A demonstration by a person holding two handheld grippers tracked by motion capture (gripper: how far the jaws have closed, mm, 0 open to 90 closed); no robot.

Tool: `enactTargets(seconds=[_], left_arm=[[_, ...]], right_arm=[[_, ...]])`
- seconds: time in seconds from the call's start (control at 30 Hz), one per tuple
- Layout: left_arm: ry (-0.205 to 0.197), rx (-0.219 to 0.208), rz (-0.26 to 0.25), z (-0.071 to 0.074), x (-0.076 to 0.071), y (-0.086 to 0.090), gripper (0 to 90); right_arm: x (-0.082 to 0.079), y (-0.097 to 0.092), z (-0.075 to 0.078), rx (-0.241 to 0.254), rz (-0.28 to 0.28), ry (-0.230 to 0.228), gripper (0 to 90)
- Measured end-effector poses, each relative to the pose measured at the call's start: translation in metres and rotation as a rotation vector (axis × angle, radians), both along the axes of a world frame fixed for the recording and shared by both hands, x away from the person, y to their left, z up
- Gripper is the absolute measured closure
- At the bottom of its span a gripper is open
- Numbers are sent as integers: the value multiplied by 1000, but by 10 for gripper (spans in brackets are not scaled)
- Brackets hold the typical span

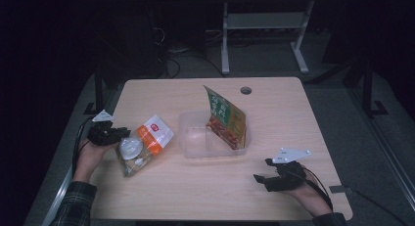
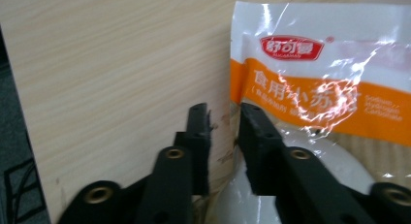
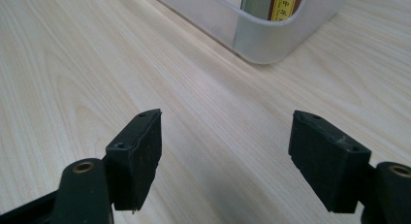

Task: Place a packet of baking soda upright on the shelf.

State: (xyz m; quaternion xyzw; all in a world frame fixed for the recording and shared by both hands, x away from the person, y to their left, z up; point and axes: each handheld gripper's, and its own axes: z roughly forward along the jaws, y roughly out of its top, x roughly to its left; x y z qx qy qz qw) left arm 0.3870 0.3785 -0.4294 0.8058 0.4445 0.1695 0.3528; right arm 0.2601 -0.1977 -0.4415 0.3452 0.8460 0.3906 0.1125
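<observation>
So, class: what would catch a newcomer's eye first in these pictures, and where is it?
Probably the green and orange packet standing tilted in the clear plastic tub at the table's middle. Next, the white and orange bag lying flat near the left edge, with the left gripper closed on its side edge.

The white-orange bag [image 2: 320, 88] reads "食用小苏打" with small "Sodium Hydrogen Carbonate"; its red logo is too blurred.
</observation>
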Motion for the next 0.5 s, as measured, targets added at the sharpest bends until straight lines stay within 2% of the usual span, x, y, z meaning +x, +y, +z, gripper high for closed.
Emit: enactTargets(seconds=[0.03,0.07,0.1,0.13,0.17,0.2,0.27,0.3,0.33,0.37,0.47,0.5], left_arm=[[-1,21,4,-1,1,3,850],[-1,21,4,-1,1,3,877],[-20,37,40,0,0,5,895],[-20,37,40,0,0,5,896],[-35,34,73,2,-1,11,897],[-35,34,73,2,-1,11,897],[-21,32,89,0,-1,16,897],[8,66,89,-5,0,16,897],[8,66,89,-5,0,16,897],[35,62,71,-9,0,15,897],[47,76,65,-13,0,12,897],[56,63,58,-12,-2,12,897]], right_arm=[[0,0,0,-1,1,0,273],[0,0,0,-1,1,0,273],[0,0,0,-1,2,-1,274],[0,0,0,-1,2,-1,274],[0,0,0,-1,1,0,273],[0,0,0,-1,1,0,273],[0,0,0,0,0,2,274],[0,0,0,-2,2,0,275],[0,0,0,-2,2,0,275],[0,0,0,-2,4,0,274],[0,0,0,-2,4,1,276],[0,0,0,-5,3,1,276]])
